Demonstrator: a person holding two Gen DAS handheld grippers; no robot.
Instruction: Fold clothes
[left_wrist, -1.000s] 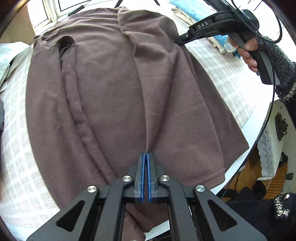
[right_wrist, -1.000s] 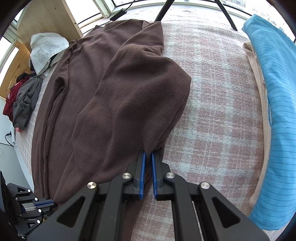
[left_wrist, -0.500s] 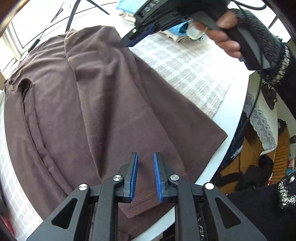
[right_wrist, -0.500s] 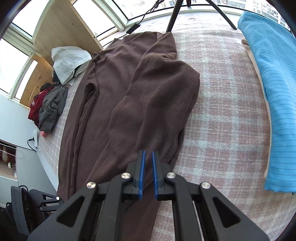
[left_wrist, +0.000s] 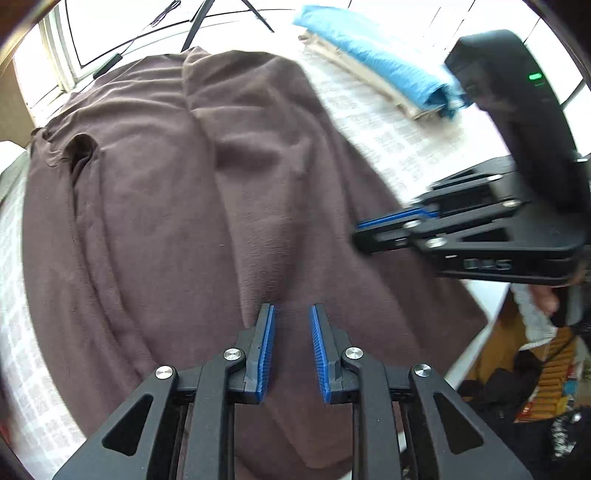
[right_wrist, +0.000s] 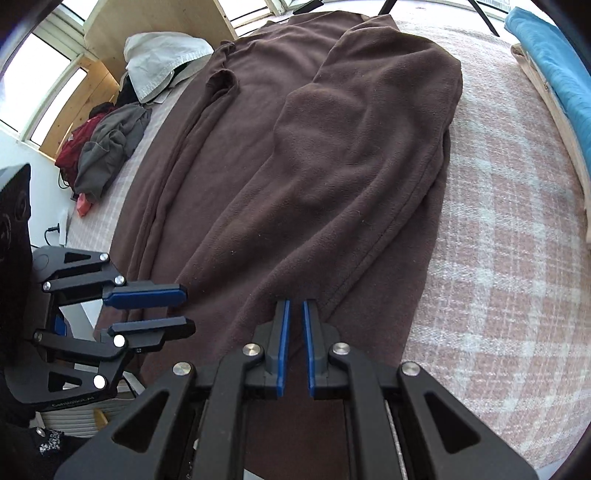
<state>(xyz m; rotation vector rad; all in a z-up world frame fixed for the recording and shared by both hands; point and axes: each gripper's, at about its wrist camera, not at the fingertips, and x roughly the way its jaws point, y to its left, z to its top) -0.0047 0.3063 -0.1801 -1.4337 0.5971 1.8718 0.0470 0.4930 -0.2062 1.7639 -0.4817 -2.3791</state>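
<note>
Brown fleece garment (right_wrist: 332, 155) lay spread on a checked tablecloth (right_wrist: 498, 258), one side folded over its middle. Left gripper (left_wrist: 291, 314): blue pads (left_wrist: 265, 350) apart and opening, hovering over the hem, nothing pinched between them. Right gripper (right_wrist: 293, 306): pads (right_wrist: 282, 347) nearly together above the folded edge, no cloth visibly clamped. Blue striped fabric (right_wrist: 554, 62) lay at the far edge; a heap of clothes (right_wrist: 107, 147) sat beyond the garment.

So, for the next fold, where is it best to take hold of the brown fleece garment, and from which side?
Probably grip the brown fleece garment at its near hem edge, coming from above at the table's near side. There the folded layers end in one thin stitched edge lying flat, easy to pinch.
</note>
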